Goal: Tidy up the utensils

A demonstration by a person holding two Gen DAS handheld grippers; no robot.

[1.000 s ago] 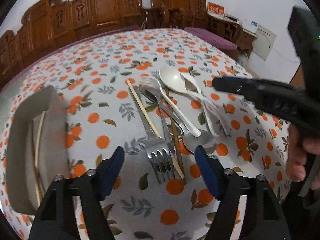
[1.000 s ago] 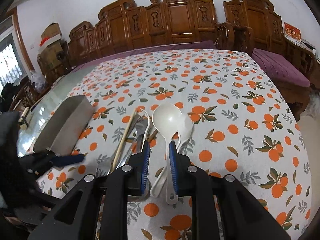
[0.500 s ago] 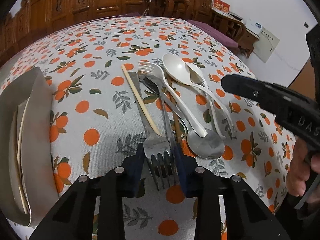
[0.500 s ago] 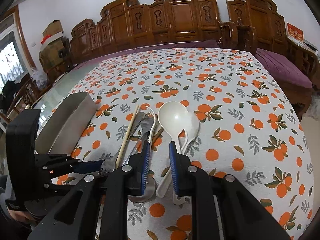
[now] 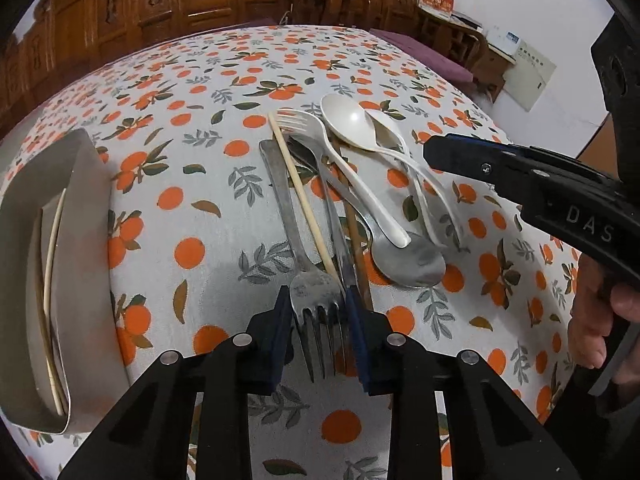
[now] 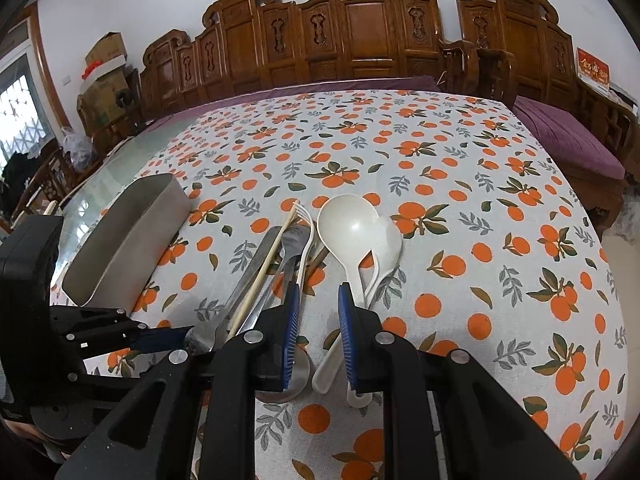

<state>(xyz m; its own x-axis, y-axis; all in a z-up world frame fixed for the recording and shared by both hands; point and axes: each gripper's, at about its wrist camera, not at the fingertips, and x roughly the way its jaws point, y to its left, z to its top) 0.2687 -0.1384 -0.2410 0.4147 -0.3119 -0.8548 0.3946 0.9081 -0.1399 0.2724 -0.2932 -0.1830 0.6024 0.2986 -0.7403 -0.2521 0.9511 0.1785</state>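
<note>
Where the orange-print cloth [image 5: 208,184] covers the bench, a loose pile of utensils lies near the middle, and every place below is given from that pile. The left gripper [image 5: 318,320] sits at the pile's near edge, its blue fingers [image 5: 276,328] pinching the head of a metal fork [image 5: 316,300] from both sides, tines pointing toward the camera. Touching that fork's handle, a pale chopstick [image 5: 300,196] lies slantwise across it. Just right of the fork lies a metal spoon [image 5: 408,258], bowl toward the camera. At the pile's far right edge a white ladle [image 6: 346,224] rests beside a smaller white spoon [image 6: 390,240], bowls touching. A white plastic fork [image 5: 304,120] lies just left of the ladle. The right gripper [image 6: 318,332] hovers at the pile's right side, its fingers [image 6: 346,320] set a narrow gap apart and holding nothing; the ladle's handle runs beneath them. Well left of the pile stands a grey metal box [image 5: 86,208] with chopsticks [image 5: 50,264] inside.
</note>
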